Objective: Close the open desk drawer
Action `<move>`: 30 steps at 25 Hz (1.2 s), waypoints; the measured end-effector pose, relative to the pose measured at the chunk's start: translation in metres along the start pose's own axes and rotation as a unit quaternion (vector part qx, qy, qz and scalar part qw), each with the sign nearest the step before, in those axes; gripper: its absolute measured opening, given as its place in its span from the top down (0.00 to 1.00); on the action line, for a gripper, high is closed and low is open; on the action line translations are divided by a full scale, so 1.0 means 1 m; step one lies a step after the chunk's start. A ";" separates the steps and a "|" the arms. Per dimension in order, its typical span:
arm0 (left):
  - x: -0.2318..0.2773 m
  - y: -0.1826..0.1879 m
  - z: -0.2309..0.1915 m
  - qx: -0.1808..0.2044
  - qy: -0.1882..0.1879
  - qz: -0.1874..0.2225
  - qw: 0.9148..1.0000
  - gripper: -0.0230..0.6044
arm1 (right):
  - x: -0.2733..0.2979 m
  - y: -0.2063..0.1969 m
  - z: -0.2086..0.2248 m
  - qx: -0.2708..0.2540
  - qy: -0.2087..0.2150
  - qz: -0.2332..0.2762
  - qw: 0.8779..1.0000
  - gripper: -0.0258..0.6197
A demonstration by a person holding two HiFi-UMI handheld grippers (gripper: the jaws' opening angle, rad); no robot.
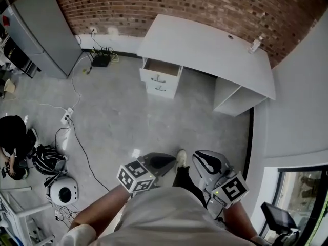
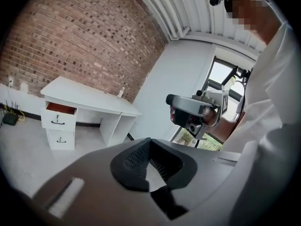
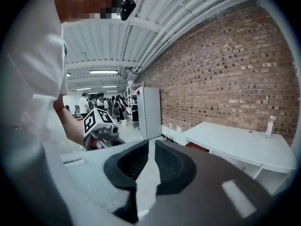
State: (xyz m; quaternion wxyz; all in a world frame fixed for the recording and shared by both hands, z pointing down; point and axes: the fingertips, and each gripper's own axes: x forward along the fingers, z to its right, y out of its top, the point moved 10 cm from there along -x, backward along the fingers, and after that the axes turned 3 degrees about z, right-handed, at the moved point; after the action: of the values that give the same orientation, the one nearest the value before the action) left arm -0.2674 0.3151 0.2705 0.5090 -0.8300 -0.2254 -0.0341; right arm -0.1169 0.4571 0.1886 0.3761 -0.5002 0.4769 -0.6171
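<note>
A white desk (image 1: 205, 47) stands against the brick wall, far ahead of me. Its top drawer (image 1: 161, 68) is pulled open and shows a brown inside; the drawer below it (image 1: 160, 88) is closed. In the left gripper view the open drawer (image 2: 60, 109) is small at the left. The right gripper view shows the desk (image 3: 240, 145) at the right. My left gripper (image 1: 171, 160) and right gripper (image 1: 202, 158) are held close to my body, well short of the desk. Both are shut on nothing. Each sees the other: right gripper (image 2: 193, 112), left gripper (image 3: 101, 126).
A small bottle (image 1: 254, 44) stands on the desk's right end. A grey cabinet (image 1: 41, 29) is at the far left. Cables and a power strip (image 1: 67, 117) cross the concrete floor. A helmet (image 1: 48, 160), a round white device (image 1: 64, 191) and a crouching person (image 1: 13, 137) are at the left.
</note>
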 end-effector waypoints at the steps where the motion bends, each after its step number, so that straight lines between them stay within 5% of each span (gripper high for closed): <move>1: 0.010 0.006 -0.010 -0.006 0.005 0.003 1.000 0.95 | 0.006 -0.001 0.016 0.001 0.009 -0.001 1.000 0.91; 13: 0.118 0.086 -0.118 -0.075 0.113 0.087 0.987 0.92 | 0.091 0.021 0.209 -0.035 0.163 -0.011 0.986 0.91; 22: 0.104 0.074 -0.219 -0.226 0.164 0.161 0.947 0.92 | 0.193 0.025 0.255 -0.041 0.219 -0.023 0.975 0.90; 30: 0.100 0.037 -0.340 -0.319 0.149 0.201 0.914 0.92 | 0.294 0.034 0.265 -0.034 0.243 -0.049 0.968 0.93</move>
State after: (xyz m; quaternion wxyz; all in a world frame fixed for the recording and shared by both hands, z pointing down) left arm -0.1034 0.0425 0.4312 0.2410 -0.9614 0.0477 -0.1240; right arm 0.0778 0.1155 0.2431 0.2009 -0.3705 0.5498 -0.7212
